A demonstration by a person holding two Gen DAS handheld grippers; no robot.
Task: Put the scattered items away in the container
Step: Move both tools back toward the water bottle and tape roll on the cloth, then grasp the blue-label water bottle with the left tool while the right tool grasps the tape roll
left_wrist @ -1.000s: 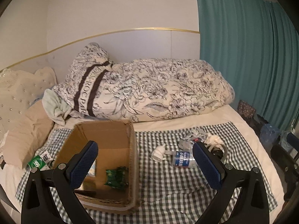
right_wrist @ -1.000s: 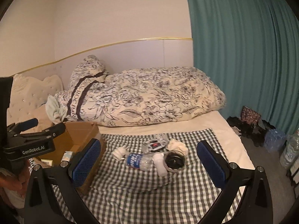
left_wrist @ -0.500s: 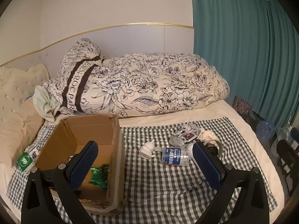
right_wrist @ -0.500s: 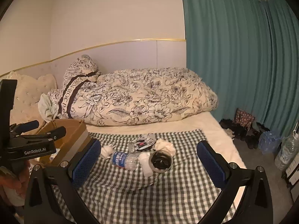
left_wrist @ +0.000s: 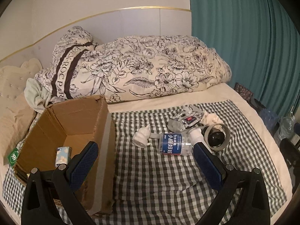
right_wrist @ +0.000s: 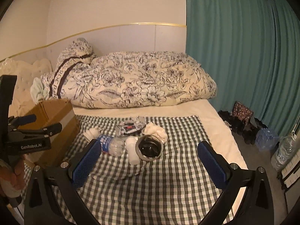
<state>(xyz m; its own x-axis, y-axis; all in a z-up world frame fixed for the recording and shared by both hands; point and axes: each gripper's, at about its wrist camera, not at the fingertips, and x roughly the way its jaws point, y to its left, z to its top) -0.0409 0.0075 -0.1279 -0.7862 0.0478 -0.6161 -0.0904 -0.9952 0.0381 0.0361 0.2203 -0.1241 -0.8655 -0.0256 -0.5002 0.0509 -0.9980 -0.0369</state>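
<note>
An open cardboard box (left_wrist: 82, 116) stands at the left of the checked cloth, with a tissue pack (left_wrist: 63, 154) inside. To its right lies a cluster: a white sock ball (left_wrist: 141, 137), a clear water bottle (left_wrist: 175, 144) on its side, a tape roll (left_wrist: 217, 136), a crumpled wrapper (left_wrist: 187, 120) and a white cloth (left_wrist: 211, 117). My left gripper (left_wrist: 144, 168) hovers open and empty between the box and the bottle. My right gripper (right_wrist: 148, 165) is open and empty, short of the tape roll (right_wrist: 149, 148) and the bottle (right_wrist: 112, 144). The left gripper (right_wrist: 45, 123) shows beside the box (right_wrist: 54, 112).
A rolled floral duvet (left_wrist: 150, 69) lies along the wall behind the cloth, with pillows (left_wrist: 13, 112) at the left. A green card (left_wrist: 13, 156) sits left of the box. A teal curtain (right_wrist: 243, 56), bags and water bottles (right_wrist: 281, 153) are on the floor to the right of the bed.
My left gripper has swung right, from over the box toward the bottle. The green packet in the box is now hidden behind a finger. The right gripper has drifted slightly; both stay open.
</note>
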